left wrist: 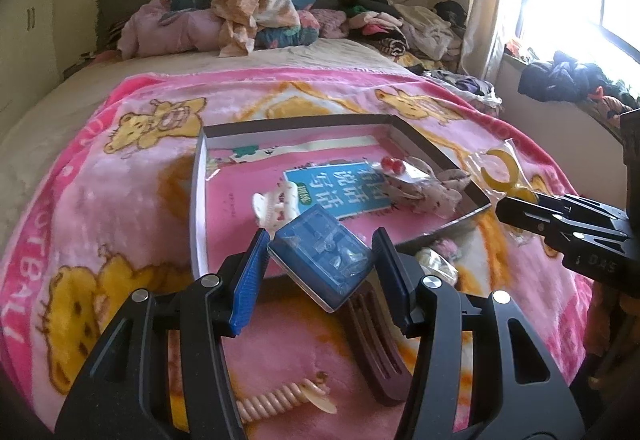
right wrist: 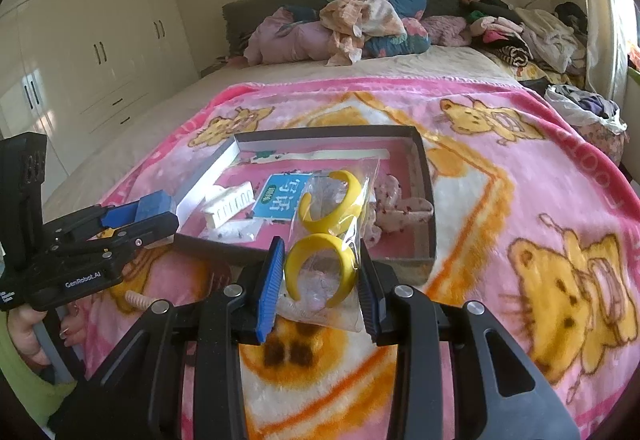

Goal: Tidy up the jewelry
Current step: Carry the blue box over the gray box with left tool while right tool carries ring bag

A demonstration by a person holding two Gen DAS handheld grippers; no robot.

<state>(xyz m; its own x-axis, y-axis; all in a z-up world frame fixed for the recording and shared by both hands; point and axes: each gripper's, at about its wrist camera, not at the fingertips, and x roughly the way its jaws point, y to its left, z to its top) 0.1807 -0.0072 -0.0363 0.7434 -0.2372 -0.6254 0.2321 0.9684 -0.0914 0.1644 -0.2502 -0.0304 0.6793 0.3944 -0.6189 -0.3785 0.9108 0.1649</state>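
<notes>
Both loads held over the near edge of the tray, neither set down yet.

Left wrist: your left gripper (left wrist: 320, 252) is clamped on the blue case (left wrist: 320, 254), tilted, just short of the tray (left wrist: 199, 200). Right wrist: your right gripper (right wrist: 320, 280) pinches the bag (right wrist: 332, 236) across its lower yellow hoop (right wrist: 320, 265), likely so both hoops travel together.
</notes>
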